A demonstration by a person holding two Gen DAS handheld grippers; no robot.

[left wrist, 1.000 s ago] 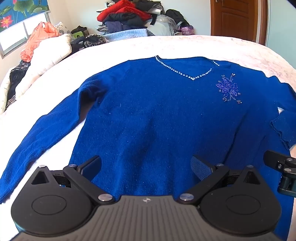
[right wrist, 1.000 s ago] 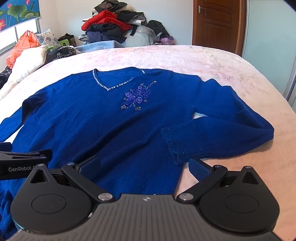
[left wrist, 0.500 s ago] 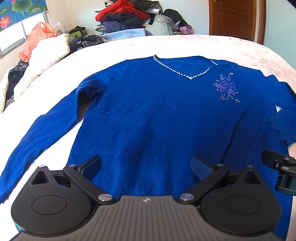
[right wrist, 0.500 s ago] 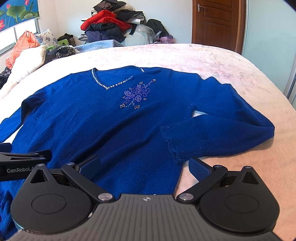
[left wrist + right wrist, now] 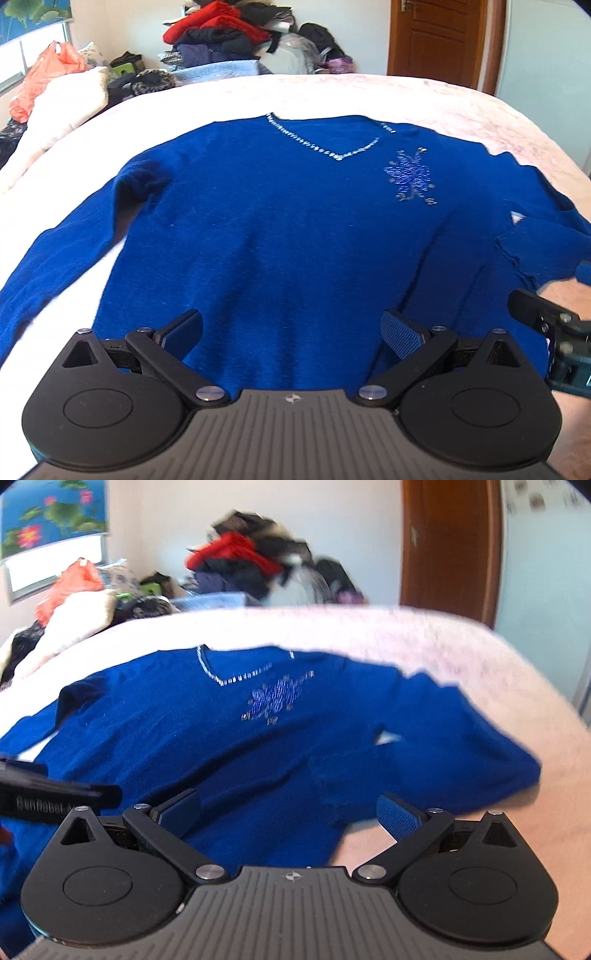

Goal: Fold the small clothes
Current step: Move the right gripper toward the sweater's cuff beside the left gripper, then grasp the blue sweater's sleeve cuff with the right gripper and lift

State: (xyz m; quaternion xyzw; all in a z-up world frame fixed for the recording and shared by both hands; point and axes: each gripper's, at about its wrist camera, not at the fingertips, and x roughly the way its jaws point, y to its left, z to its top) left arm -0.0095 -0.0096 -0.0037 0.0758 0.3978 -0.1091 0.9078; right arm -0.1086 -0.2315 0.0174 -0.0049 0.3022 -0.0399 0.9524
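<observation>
While both sets of jaws stand wide apart and empty, the left gripper (image 5: 291, 328) hovers over the hem of a blue V-neck sweater (image 5: 295, 221), and the right gripper (image 5: 288, 808) hangs over the hem's other corner, beside a sleeve (image 5: 424, 775) folded back across the body. The sweater lies face up on a pale pink bedspread (image 5: 443, 99), its other sleeve (image 5: 51, 258) stretched out straight. Nothing lies between the fingers and the cloth. Beyond the bed a heap of clothes (image 5: 236, 37) rises against the wall, an orange plastic bag (image 5: 48, 70) sits by the window, and a brown wooden door (image 5: 439, 40) stands far right. The right wrist view is blurred, so the beaded flower (image 5: 277, 698) is hard to make out.
</observation>
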